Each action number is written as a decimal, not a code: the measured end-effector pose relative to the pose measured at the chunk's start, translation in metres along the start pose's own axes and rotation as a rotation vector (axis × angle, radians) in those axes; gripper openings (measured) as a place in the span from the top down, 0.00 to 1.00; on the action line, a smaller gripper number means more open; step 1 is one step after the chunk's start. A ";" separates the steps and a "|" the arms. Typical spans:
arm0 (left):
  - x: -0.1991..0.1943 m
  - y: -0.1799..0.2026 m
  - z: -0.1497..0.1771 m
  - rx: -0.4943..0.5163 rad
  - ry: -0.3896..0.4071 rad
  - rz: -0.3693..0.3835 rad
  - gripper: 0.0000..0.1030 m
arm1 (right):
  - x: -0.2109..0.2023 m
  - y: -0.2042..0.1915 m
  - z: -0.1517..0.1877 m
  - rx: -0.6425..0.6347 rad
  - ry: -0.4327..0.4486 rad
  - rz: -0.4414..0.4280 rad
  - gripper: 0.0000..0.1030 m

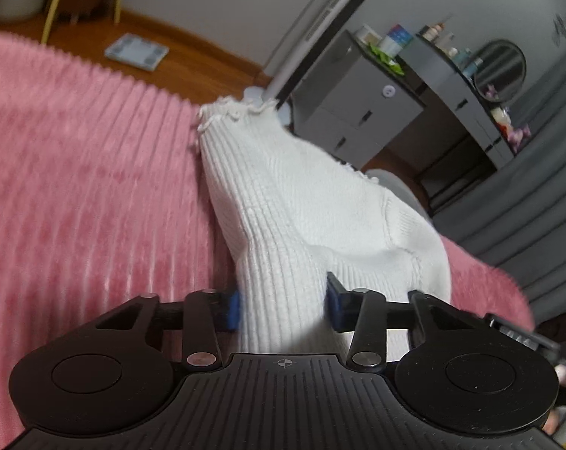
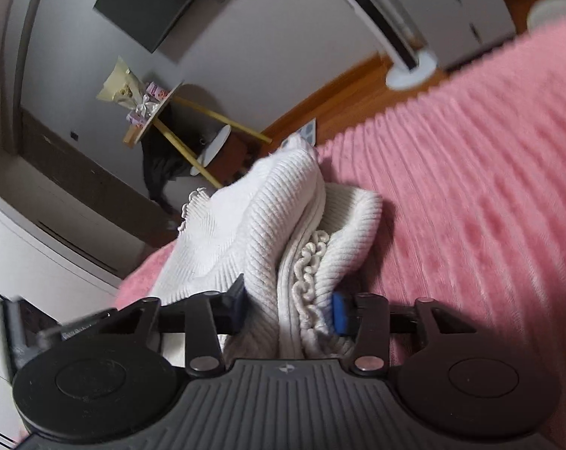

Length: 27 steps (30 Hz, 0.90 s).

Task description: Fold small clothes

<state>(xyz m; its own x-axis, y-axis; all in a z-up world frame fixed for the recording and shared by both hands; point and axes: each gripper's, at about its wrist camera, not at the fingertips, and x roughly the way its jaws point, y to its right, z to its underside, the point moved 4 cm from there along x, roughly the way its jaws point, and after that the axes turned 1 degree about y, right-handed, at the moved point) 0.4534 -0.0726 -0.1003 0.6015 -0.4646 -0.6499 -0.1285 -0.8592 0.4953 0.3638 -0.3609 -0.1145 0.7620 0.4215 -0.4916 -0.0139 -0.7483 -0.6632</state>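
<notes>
Right under your left camera, your left tongs [image 1: 283, 305] are clamped on a white ribbed knit garment [image 1: 283, 195]: a bunched fold of it sits squeezed between the two blue pads [image 1: 232, 309], filling the gap. From there the garment stretches away from you, lifted off the pink ribbed bed cover [image 1: 87, 172], and ends in a frilled edge near the top of the fabric. Beyond the bed you can see a wooden floor with a bathroom scale [image 1: 136, 51] lying flat on it, and a grey cabinet [image 1: 354, 105] whose top carries a few small items too blurred to name. No container holding anything can be made out here.

Close to your right camera, your right tongs [image 2: 288, 309] also grip the same garment [image 2: 267, 217]. Here several layers are pinched together between the pads, with a ruffled edge showing among them just beside the right-hand pad [image 2: 339, 313]. The fabric rises forward in a thick fold, partly resting on the pink bed cover [image 2: 470, 187] and partly held up. Farther off stands a small round side table [image 2: 159, 112] with yellow legs, bearing a wrapped bouquet and small boxes.
</notes>
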 end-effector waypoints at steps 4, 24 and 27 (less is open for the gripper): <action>-0.014 0.011 -0.001 0.057 0.002 -0.040 0.60 | -0.018 -0.023 0.003 -0.058 0.044 0.027 0.65; -0.075 -0.021 -0.008 0.180 0.021 -0.230 0.59 | -0.006 -0.113 0.042 -0.174 0.040 0.037 0.65; -0.076 -0.029 -0.006 0.197 0.018 -0.261 0.59 | 0.003 -0.122 0.051 -0.177 0.029 0.044 0.65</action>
<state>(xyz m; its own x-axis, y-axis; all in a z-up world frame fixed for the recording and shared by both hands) 0.4163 -0.0111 -0.0624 0.6476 -0.2207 -0.7293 -0.1170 -0.9746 0.1910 0.3347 -0.2420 -0.0643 0.7815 0.3737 -0.4995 0.0648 -0.8450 -0.5308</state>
